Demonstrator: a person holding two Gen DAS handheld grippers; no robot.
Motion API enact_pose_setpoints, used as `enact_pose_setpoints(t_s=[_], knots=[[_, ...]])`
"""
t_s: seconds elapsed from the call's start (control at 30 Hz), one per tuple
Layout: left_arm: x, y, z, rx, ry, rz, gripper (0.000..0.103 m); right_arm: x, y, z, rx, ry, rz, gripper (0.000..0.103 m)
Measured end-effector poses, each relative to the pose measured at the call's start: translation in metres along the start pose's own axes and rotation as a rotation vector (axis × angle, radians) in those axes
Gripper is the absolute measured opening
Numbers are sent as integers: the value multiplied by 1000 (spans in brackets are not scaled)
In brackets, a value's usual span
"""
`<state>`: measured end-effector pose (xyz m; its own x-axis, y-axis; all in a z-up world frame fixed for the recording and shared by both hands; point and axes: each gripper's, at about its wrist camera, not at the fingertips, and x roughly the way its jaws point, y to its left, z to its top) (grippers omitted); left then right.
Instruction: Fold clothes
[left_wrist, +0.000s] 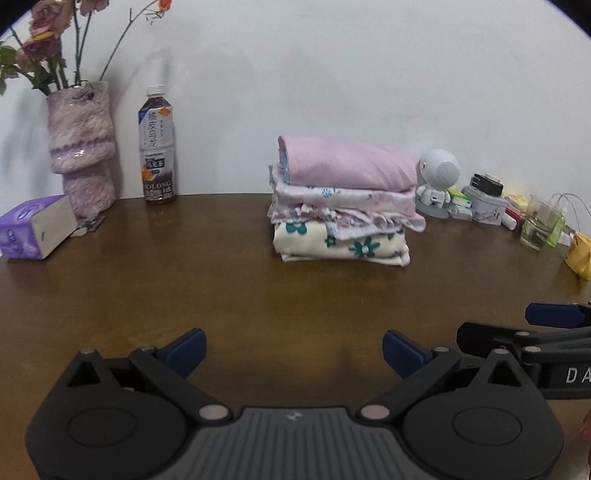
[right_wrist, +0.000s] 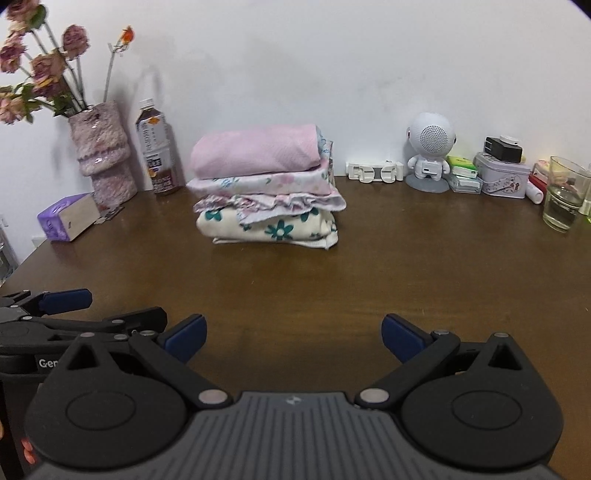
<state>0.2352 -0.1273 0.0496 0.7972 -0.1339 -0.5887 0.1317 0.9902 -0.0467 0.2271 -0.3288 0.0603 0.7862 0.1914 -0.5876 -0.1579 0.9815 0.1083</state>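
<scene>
Both your left tongs (left_wrist: 293, 350) and right tongs (right_wrist: 293, 336) gape wide and empty above the tabletop (left_wrist: 184, 288), short of the folded stack of clothes (left_wrist: 341, 201).

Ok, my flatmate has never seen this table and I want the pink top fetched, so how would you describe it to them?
Look at the brown table against the white wall and find the pile of folded clothes near its back edge, between the tea bottle and the little white robot figure. The pink top lies uppermost. It is the only plain one; those beneath carry flower prints.
</scene>
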Motion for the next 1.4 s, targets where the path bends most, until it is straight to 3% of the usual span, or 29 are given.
enact_pose_setpoints(t_s=[0.47,0.73,1.03,1.4], knots=[[-90,-4,-69,-13,-35,14,102,-90,29,-69,-66,-90,12,103],[-144,-11,-114,51,-82,20,102,-136,38,-121,3,-81,53,103],[-162,-9,-147,47,-55,2,94,-157,49,-161,-4,-106,-1,103],[-163,-1,-162,7,-7,-12,96,-157,53,-179,0,-108,-16,103]])
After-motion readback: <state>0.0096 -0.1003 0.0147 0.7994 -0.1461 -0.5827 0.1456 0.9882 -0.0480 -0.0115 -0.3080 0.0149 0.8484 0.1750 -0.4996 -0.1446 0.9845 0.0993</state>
